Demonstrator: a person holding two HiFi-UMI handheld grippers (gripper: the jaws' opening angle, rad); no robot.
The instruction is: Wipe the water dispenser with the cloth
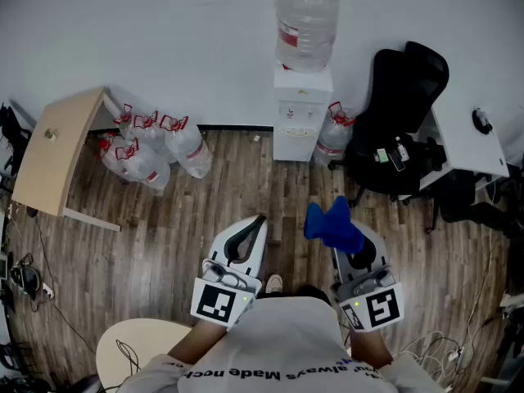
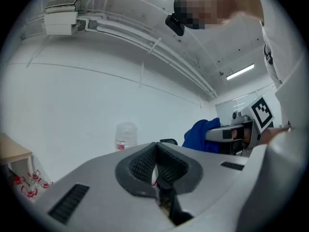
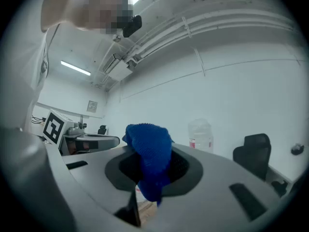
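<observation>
A white water dispenser (image 1: 300,115) stands against the far wall with a clear bottle (image 1: 305,23) on top. That bottle also shows in the left gripper view (image 2: 126,135) and the right gripper view (image 3: 200,135). My right gripper (image 1: 337,229) is shut on a blue cloth (image 1: 332,226), which bunches up between the jaws (image 3: 148,154). My left gripper (image 1: 256,223) is shut with nothing in it, its pads touching (image 2: 155,154). Both grippers are held near my body, well short of the dispenser.
Several empty water bottles (image 1: 151,147) lie on the wooden floor left of the dispenser, another bottle (image 1: 332,136) to its right. A black office chair (image 1: 397,121) and a white desk (image 1: 467,142) stand at the right. A tilted wooden table (image 1: 53,150) is at the left.
</observation>
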